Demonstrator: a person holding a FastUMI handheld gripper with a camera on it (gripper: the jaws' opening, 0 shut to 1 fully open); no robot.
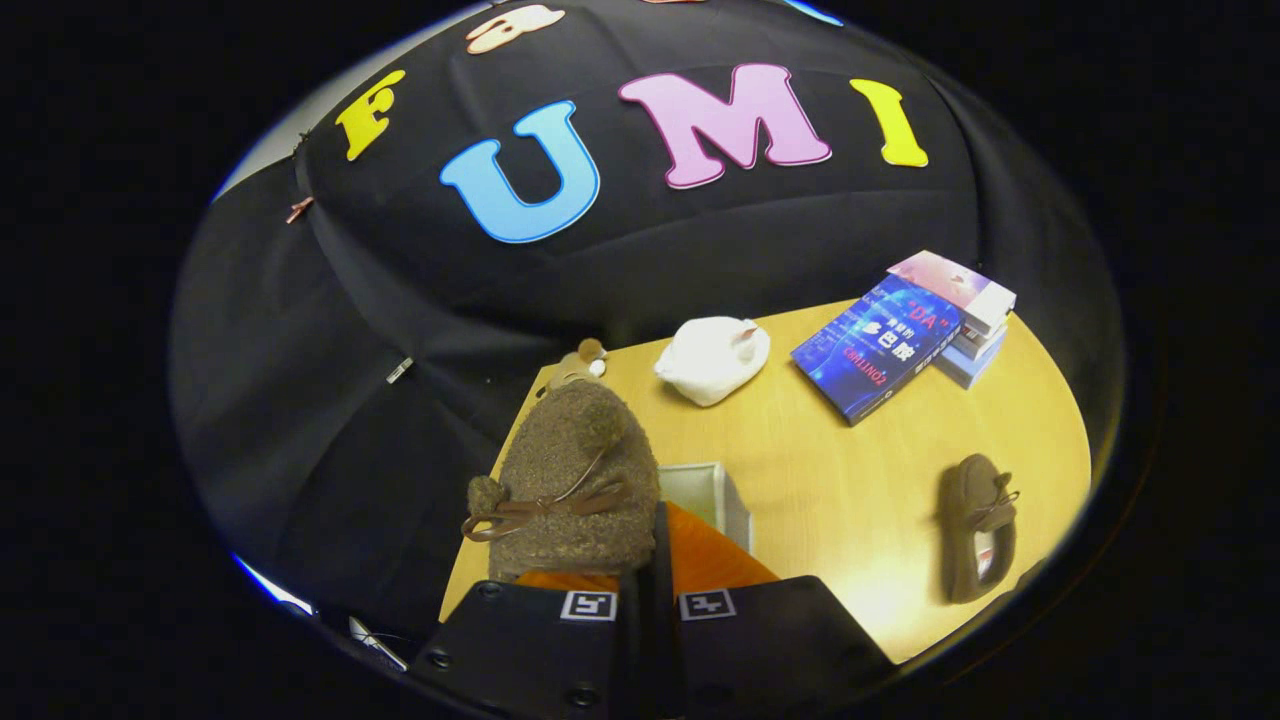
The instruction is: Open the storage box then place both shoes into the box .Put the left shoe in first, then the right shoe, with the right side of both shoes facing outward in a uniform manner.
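My gripper (pixel 650 600) is shut on a brown fuzzy shoe (pixel 575 480) with a bow lace; a thin edge of the shoe is pinched between the two fingers. The shoe hangs toe-away, over the left part of the storage box (pixel 738 512), a white-walled box with an orange inside just ahead of the fingers. Part of the box is hidden behind the shoe and the fingers. The second brown shoe (pixel 980 540) lies on the wooden table (pixel 820 480) well to the right of the box, sole side partly up.
A white soft bundle (pixel 712 358) lies beyond the box. A blue book (pixel 878 345) leans on a small stack of books (pixel 975 335) at the back right. A small brown toy (pixel 580 362) sits at the table's far left corner, near the black cloth wall.
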